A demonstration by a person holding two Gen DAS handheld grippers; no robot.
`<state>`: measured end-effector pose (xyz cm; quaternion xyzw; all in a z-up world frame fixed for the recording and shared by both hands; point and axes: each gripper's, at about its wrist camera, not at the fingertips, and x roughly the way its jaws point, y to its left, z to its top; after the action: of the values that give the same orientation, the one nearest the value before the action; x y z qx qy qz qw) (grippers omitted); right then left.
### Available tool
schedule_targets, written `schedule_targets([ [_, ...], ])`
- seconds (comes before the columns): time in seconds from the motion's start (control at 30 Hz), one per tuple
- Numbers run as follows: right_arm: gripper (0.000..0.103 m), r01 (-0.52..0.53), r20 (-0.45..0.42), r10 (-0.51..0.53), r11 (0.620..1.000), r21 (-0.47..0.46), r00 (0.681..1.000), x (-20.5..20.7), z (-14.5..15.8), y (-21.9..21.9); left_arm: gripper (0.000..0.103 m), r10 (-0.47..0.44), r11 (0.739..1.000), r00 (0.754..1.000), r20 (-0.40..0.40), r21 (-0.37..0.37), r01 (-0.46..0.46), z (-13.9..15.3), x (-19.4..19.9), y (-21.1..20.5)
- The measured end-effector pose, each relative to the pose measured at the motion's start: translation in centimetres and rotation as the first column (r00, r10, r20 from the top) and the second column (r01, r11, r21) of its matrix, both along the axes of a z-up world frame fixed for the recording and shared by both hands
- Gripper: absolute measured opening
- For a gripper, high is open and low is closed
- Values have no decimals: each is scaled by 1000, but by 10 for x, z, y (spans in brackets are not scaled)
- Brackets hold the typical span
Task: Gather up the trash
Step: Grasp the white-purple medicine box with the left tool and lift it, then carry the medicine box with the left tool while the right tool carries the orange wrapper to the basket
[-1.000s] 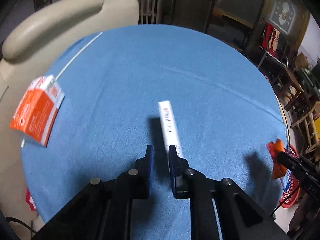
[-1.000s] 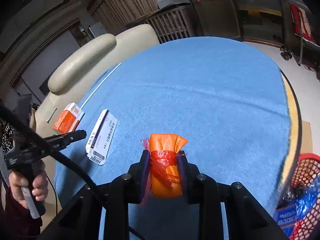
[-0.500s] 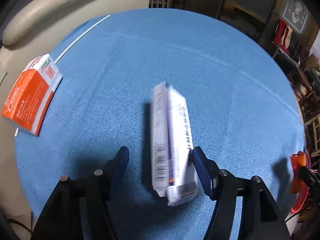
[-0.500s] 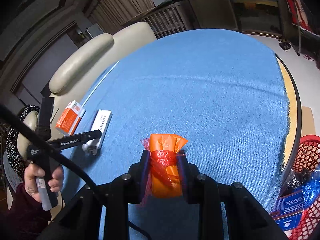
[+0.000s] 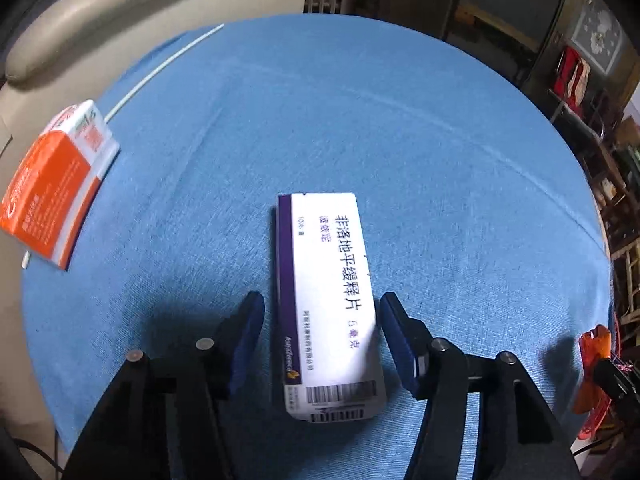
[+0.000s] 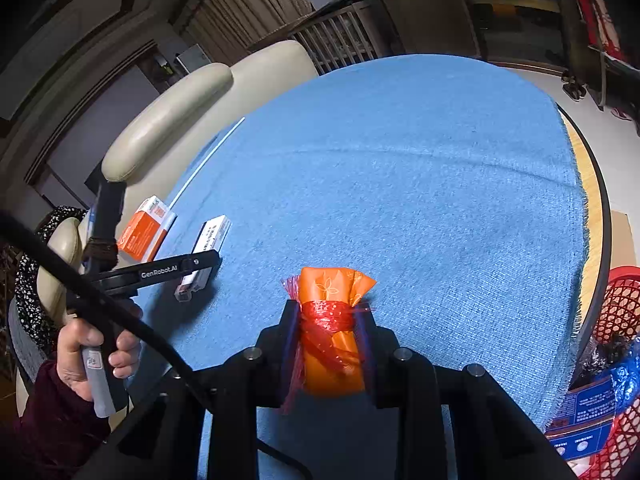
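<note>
A white and purple medicine box [image 5: 326,296] lies flat on the blue tablecloth [image 5: 400,160]. My left gripper [image 5: 322,320] is open, with a finger on each side of the box's near half and a gap on both sides. The box also shows in the right wrist view [image 6: 206,252], beside the left gripper. My right gripper [image 6: 326,322] is shut on an orange wrapper in red mesh [image 6: 330,320] and holds it above the cloth. An orange and white box [image 5: 52,184] lies at the table's left edge; it also shows in the right wrist view [image 6: 146,232].
A red basket [image 6: 608,380] holding trash stands off the table at the right. A beige chair [image 6: 180,108] stands behind the table's left edge. A thin white stick [image 5: 160,72] lies near that edge.
My left gripper has opened from nearly shut and moved forward so its fingers flank the white and purple box, which now lies flat. My right gripper keeps its hold on the orange wrapper.
</note>
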<state>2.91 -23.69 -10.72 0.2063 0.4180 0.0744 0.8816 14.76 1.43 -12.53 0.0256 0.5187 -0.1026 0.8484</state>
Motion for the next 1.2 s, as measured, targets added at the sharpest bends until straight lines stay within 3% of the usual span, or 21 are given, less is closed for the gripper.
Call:
schedule_targets([
  [0.07,30,-1,-1,1,1000,1,1000,0,0,1,47,-10,1000,1000,11,6,10,-1,0,3],
  [0.2,30,-5,5,5,1000,-4,1000,0,1,2,47,-22,1000,1000,16,-16,22,1,-4,1],
  [0.53,30,4,66,-3,1000,-12,998,-10,22,-1,47,-82,995,981,176,69,71,56,-44,-12],
  [0.77,30,15,128,-11,1000,-24,992,-25,49,-2,47,-166,980,944,283,154,126,93,-78,-35],
  [1.2,30,34,273,-13,997,-73,962,-80,107,-3,47,-263,962,876,404,176,208,146,-123,-59],
])
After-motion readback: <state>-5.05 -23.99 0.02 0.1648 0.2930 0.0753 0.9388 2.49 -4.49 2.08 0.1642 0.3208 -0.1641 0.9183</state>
